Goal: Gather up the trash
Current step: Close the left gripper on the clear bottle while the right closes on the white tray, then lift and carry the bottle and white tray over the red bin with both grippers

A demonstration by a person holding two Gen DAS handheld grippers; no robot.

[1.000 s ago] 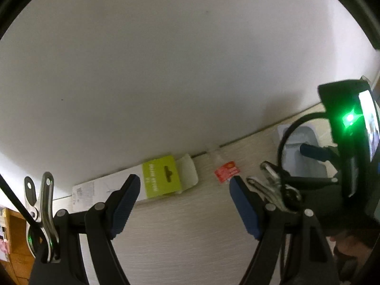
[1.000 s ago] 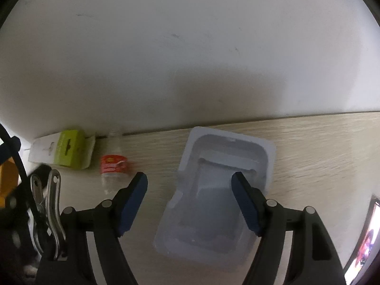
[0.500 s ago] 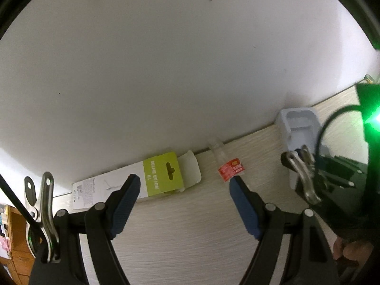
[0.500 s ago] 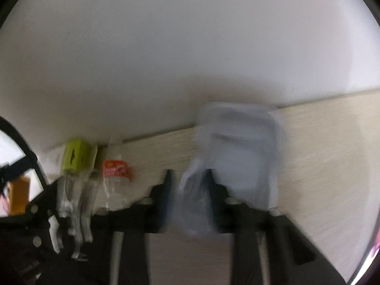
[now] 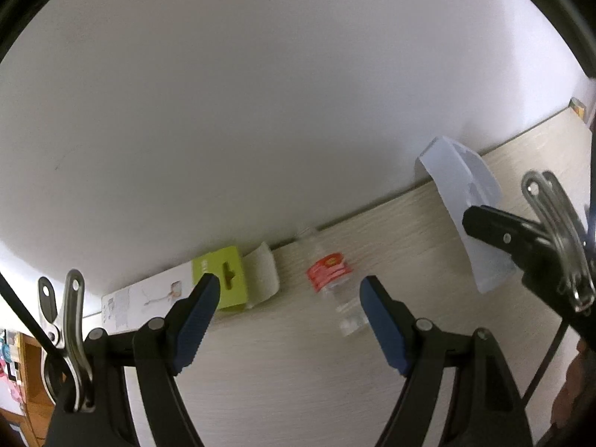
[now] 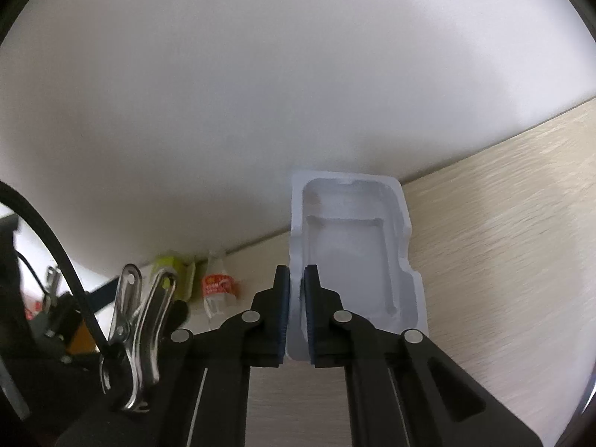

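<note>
Right claw [image 6: 296,300] grips the left rim of the white plastic tray [image 6: 354,257], its long axis pointing toward the wall [image 6: 260,93], tilted off the surface [image 6: 503,242]; left claw [image 5: 288,314] gapes.

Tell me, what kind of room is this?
Probably an ordinary home or office room: a pale wood-grain tabletop against a plain white wall, with trash on it: a green-and-white carton, a clear bottle and a plastic tray.

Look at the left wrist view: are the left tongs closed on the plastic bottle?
No, the left tongs stand open, with the plastic bottle lying on the table ahead of them.
</note>
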